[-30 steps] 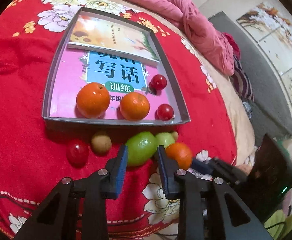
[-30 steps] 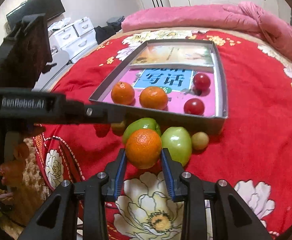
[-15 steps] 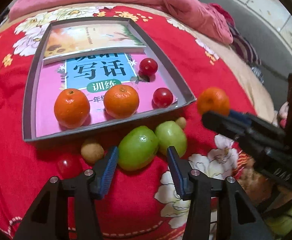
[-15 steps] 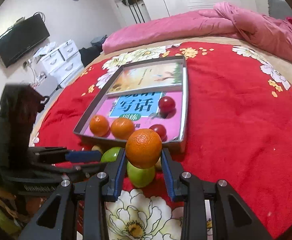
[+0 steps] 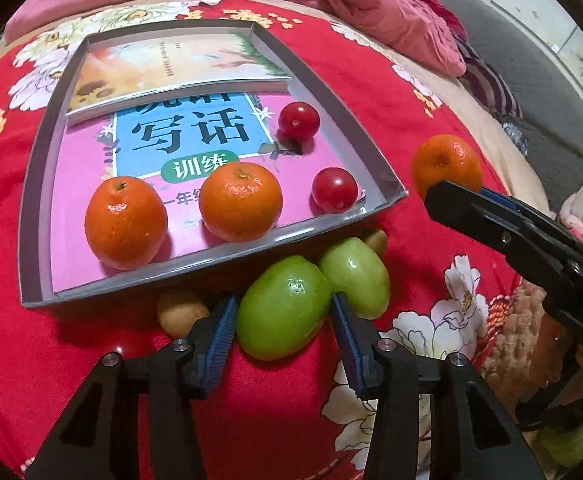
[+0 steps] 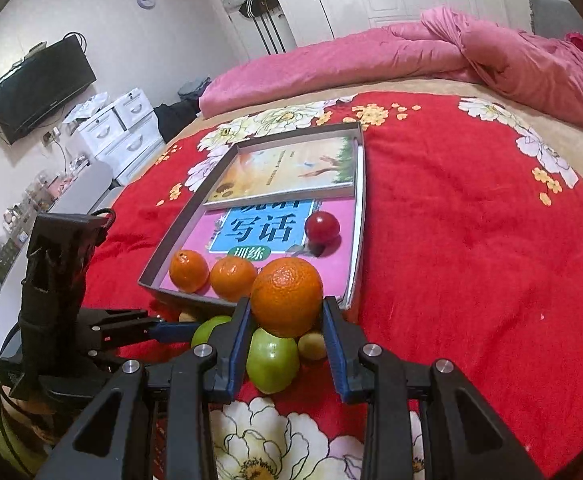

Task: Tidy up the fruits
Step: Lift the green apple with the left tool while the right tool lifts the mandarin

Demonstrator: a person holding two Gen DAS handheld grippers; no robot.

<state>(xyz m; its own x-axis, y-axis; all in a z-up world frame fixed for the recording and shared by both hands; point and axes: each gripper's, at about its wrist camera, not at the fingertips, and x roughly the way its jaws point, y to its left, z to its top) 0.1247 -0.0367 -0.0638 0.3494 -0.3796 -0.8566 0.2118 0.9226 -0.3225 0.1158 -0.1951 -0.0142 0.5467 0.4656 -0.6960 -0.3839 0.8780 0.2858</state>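
Observation:
A grey tray (image 5: 31,216) on the red bedspread holds two books, two oranges (image 5: 125,222) (image 5: 240,200) and two red tomatoes (image 5: 298,121) (image 5: 334,189). My left gripper (image 5: 283,322) is open around a green fruit (image 5: 283,307) in front of the tray, its pads close to it. A second green fruit (image 5: 357,276) lies beside it. My right gripper (image 6: 286,322) is shut on an orange (image 6: 286,296) and holds it above the tray's near right corner (image 6: 351,296); this orange also shows in the left wrist view (image 5: 446,162).
Two small brown fruits (image 5: 180,312) (image 5: 376,240) lie by the tray's front wall. A pink quilt (image 6: 411,56) is heaped at the far side of the bed. A TV (image 6: 39,88) and white drawers (image 6: 119,128) stand at the left.
My right gripper has lifted the orange off the bedspread and carried it toward the tray. My left gripper has moved forward and now straddles the green fruit.

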